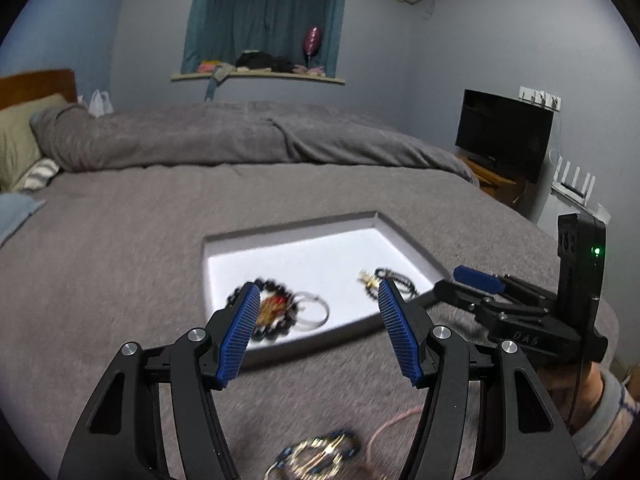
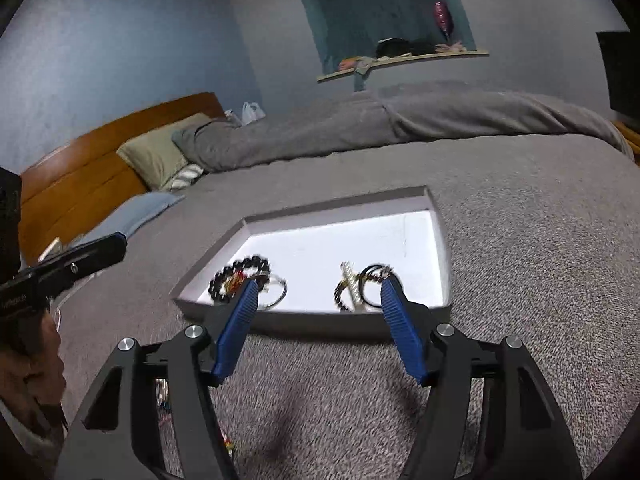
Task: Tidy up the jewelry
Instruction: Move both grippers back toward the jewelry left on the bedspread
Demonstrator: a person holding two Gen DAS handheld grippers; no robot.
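A shallow white tray point(image 1: 372, 224) point(image 2: 443, 240) lies on the grey bedspread. In it lie a black bead bracelet point(image 1: 276, 330) point(image 2: 240, 268) with a red-gold charm, a silver hoop point(image 1: 316, 312) point(image 2: 278, 294), and a second black bracelet with a gold piece point(image 1: 394, 280) point(image 2: 360, 288). My left gripper point(image 1: 318, 292) is open and empty above the tray's near edge. My right gripper point(image 2: 318, 286) is open and empty, just short of the tray. Loose jewelry point(image 1: 316, 456) with blue beads and a pink cord point(image 1: 394, 424) lies on the bedspread below the left gripper.
The right gripper's body shows at the right of the left wrist view point(image 1: 520, 312); the left gripper's shows at the left of the right wrist view point(image 2: 64, 264). Rolled grey duvet point(image 1: 240, 136), pillows point(image 2: 160, 152), wooden headboard point(image 2: 80, 176), TV point(image 1: 504, 132).
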